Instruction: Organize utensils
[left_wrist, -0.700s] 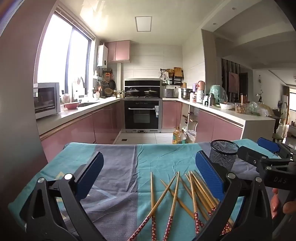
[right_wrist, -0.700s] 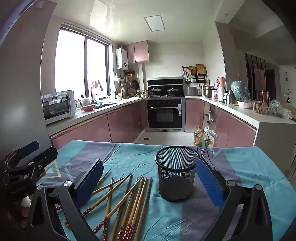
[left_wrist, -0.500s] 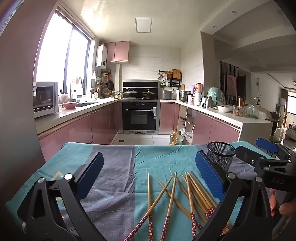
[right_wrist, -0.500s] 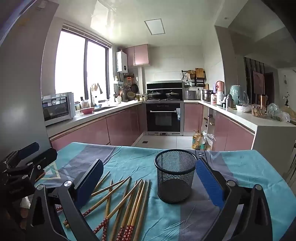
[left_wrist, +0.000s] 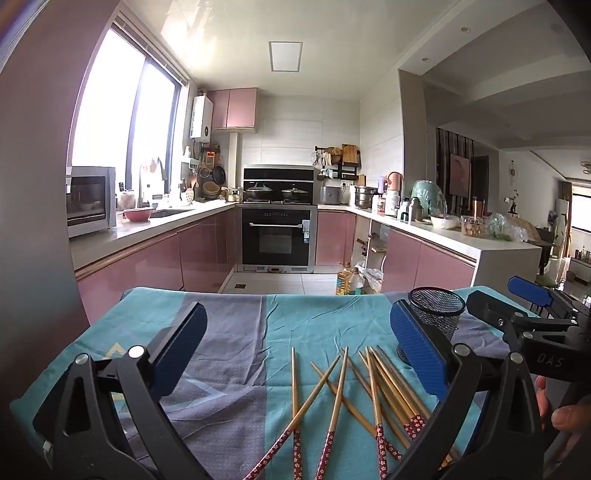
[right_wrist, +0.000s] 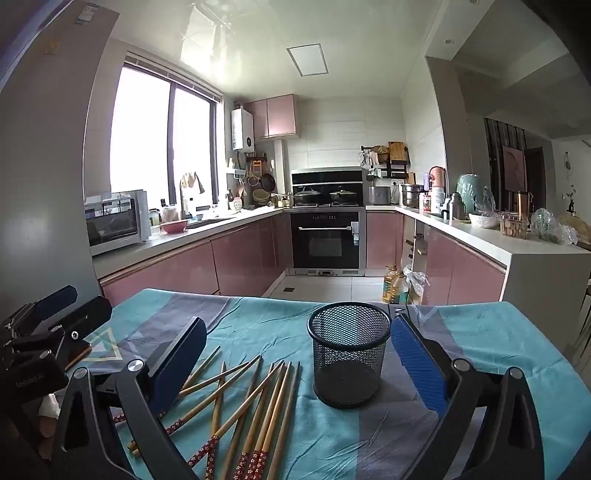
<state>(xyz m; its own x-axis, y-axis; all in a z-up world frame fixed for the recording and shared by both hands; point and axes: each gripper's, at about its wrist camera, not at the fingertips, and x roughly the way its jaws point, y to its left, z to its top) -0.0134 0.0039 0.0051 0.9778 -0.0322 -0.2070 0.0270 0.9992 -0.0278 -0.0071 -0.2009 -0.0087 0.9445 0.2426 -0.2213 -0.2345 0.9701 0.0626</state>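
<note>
Both grippers stand fully open and hold nothing. The left gripper (left_wrist: 295, 354) hovers above the bench (left_wrist: 229, 332), its blue pads clear of the scattered chopsticks (left_wrist: 369, 387) lying toward the near edge. The right gripper (right_wrist: 295, 354) hangs just above the same chopsticks, with the empty mesh cup (right_wrist: 349, 350) upright between its fingers, untouched.
</note>
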